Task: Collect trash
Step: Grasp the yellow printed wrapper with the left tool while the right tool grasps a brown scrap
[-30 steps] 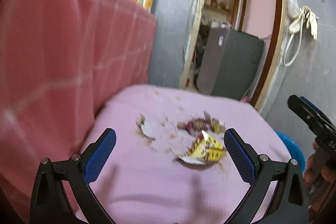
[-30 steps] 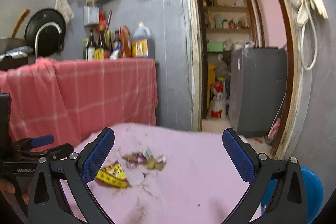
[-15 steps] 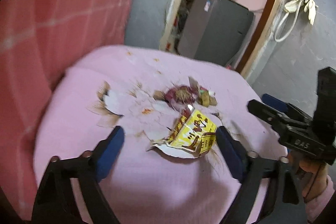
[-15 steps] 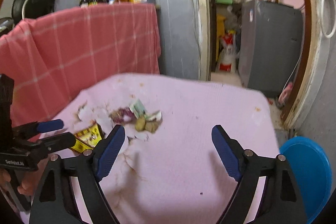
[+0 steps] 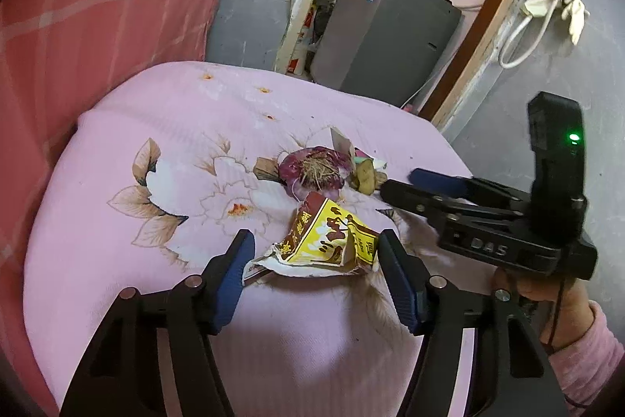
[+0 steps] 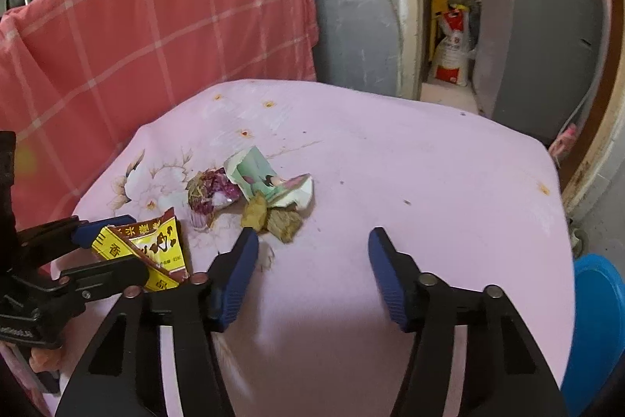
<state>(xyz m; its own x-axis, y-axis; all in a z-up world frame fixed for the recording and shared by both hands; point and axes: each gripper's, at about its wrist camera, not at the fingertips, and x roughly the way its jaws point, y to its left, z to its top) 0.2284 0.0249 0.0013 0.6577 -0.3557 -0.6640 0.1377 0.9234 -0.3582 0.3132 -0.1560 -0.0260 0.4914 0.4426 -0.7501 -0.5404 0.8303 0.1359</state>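
Left gripper (image 5: 314,253): jaws just been closing, straddling the yellow wrapper (image 5: 332,241), pads not pressing.
Right gripper (image 6: 312,253): jaws just been closing, half-wide, nothing between, near the peelings (image 6: 273,215).

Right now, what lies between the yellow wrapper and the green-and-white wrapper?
The purple onion scrap lies between the yellow wrapper and the green-and-white wrapper; the right wrist view shows it.

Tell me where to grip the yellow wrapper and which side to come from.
Pinch the yellow wrapper across its raised, tented middle, coming from above and the near edge. The left gripper, whose jaws have just been closing, already straddles it on the pink cloth; its flat torn rim offers little to grip.
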